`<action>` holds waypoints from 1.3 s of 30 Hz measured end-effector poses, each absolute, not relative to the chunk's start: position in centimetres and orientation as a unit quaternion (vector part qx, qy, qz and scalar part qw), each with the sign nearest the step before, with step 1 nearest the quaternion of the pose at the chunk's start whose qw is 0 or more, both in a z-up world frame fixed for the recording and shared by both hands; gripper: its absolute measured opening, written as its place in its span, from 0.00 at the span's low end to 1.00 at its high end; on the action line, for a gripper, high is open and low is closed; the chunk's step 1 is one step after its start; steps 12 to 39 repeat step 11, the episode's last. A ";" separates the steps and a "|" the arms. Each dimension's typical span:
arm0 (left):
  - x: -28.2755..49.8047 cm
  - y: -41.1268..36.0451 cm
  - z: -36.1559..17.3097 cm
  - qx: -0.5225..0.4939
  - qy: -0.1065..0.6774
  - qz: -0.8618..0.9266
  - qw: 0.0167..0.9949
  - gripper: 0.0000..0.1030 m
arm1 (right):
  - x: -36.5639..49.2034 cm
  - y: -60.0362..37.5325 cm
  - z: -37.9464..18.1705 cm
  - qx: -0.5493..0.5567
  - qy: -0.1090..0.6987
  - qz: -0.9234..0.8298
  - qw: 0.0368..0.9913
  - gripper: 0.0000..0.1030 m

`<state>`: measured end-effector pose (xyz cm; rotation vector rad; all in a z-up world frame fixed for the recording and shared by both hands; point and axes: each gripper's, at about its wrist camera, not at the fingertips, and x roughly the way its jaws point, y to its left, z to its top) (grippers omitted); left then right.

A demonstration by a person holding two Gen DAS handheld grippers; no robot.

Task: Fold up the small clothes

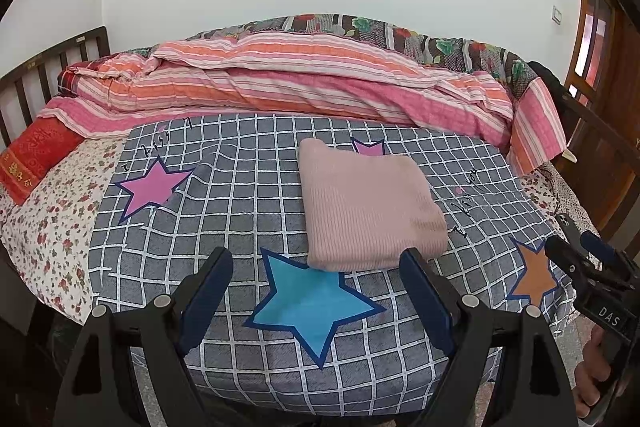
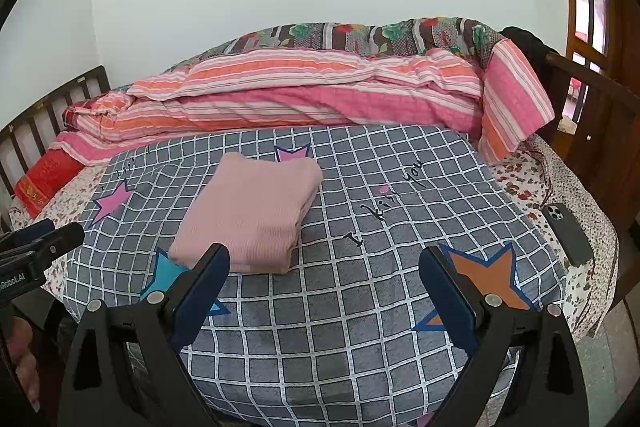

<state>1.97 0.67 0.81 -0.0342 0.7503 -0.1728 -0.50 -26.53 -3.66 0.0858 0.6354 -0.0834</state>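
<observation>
Lying folded into a compact rectangle, the pink garment (image 1: pixel 370 205) is seen on the grey checked sheet (image 1: pixel 248 195), near the front edge of the bed and touching the tip of a blue star (image 1: pixel 308 307) printed on the cloth. The left gripper (image 1: pixel 316 283) is held wide, with nothing between its fingers, just short of the garment's near edge. The right gripper (image 2: pixel 324 279) is likewise spread wide and empty, with the garment lying off to its left side. The fold is judged to be finished or nearly so.

Trouble could be caused from here if the stack is nudged by a finger, since the layers are loose and could be slid apart or opened. The sheet itself could be pinched along with the garment and dragged. A phone (image 2: pixel 568 233) is lying near the bed's right edge and could be knocked off if the sheet is pulled.
</observation>
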 end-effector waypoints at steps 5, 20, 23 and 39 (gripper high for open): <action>1.9 0.5 0.9 -0.015 0.366 -0.085 0.927 0.82 | -0.6 -26.6 -3.5 0.042 0.313 -0.042 0.948 0.91; 1.9 0.3 0.7 -0.013 0.368 -0.086 0.926 0.82 | -0.7 -26.8 -3.6 0.042 0.314 -0.041 0.948 0.91; 1.9 0.3 0.7 -0.013 0.368 -0.086 0.926 0.82 | -0.7 -26.8 -3.6 0.042 0.314 -0.041 0.948 0.91; 1.9 0.3 0.7 -0.013 0.368 -0.086 0.926 0.82 | -0.7 -26.8 -3.6 0.042 0.314 -0.041 0.948 0.91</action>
